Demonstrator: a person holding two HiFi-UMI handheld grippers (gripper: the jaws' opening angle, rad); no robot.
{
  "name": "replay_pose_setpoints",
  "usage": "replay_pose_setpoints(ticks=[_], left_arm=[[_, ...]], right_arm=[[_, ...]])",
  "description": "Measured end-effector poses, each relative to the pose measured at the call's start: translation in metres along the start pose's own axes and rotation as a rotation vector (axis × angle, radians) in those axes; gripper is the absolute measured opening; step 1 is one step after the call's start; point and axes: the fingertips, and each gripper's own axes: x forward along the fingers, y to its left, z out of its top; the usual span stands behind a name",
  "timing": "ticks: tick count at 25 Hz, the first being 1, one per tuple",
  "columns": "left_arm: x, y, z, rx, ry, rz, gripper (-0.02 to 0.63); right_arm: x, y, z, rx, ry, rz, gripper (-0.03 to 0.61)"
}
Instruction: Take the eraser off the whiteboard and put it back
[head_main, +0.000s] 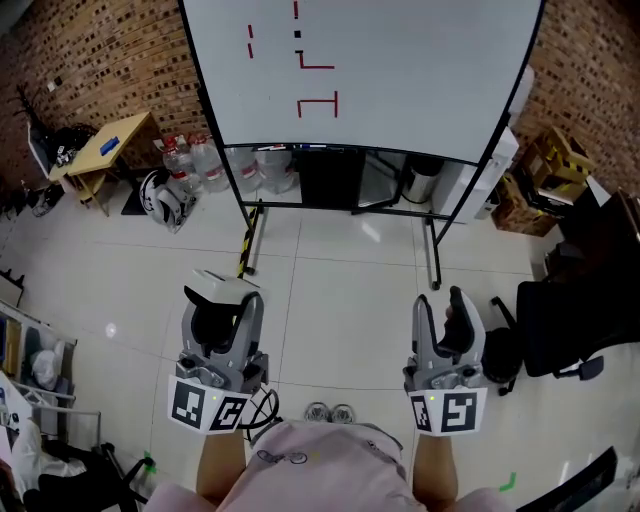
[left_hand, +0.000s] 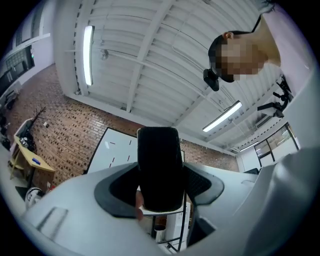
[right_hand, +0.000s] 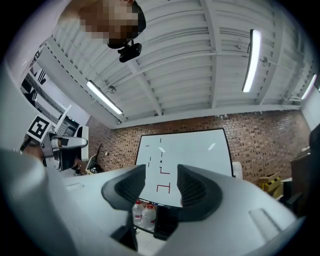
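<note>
The whiteboard stands ahead of me on a wheeled frame, with red and black marks at its upper left. My left gripper is shut on the eraser, a block with a white back and black felt. In the left gripper view the eraser's felt fills the gap between the jaws and hides part of the whiteboard. My right gripper is open with nothing in it. Through its jaws in the right gripper view I see the whiteboard. Both grippers hang well short of the board, over the tiled floor.
Water bottles and a black cabinet sit under the board. A wooden table and a helmet are at the left. A black office chair and cardboard boxes stand at the right.
</note>
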Motion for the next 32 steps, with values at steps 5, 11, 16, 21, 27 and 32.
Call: replay_pose_setpoints(ticks=[5, 11, 16, 21, 27, 32], left_arm=[[-0.008, -0.009, -0.002, -0.051, 0.013, 0.008, 0.264], [-0.009, -0.019, 0.0, -0.037, 0.02, -0.002, 0.264], [-0.009, -0.02, -0.002, -0.045, 0.025, 0.0, 0.264], [-0.011, -0.023, 0.005, -0.036, 0.002, -0.017, 0.268], [-0.008, -0.02, 0.004, -0.023, 0.0, -0.011, 0.27], [-0.006, 0.002, -0.002, -0.013, 0.006, 0.027, 0.27]], right_arm=[[-0.015, -0.007, 0.004, 0.004, 0.0, -0.021, 0.192], [-0.024, -0.011, 0.007, 0.014, -0.006, -0.028, 0.192], [-0.025, -0.011, 0.008, 0.008, -0.005, -0.025, 0.192], [-0.022, -0.011, 0.009, 0.016, -0.007, -0.018, 0.192], [-0.013, -0.006, 0.004, 0.021, -0.005, 0.002, 0.192], [0.005, 0.003, -0.007, 0.031, -0.001, 0.019, 0.192]])
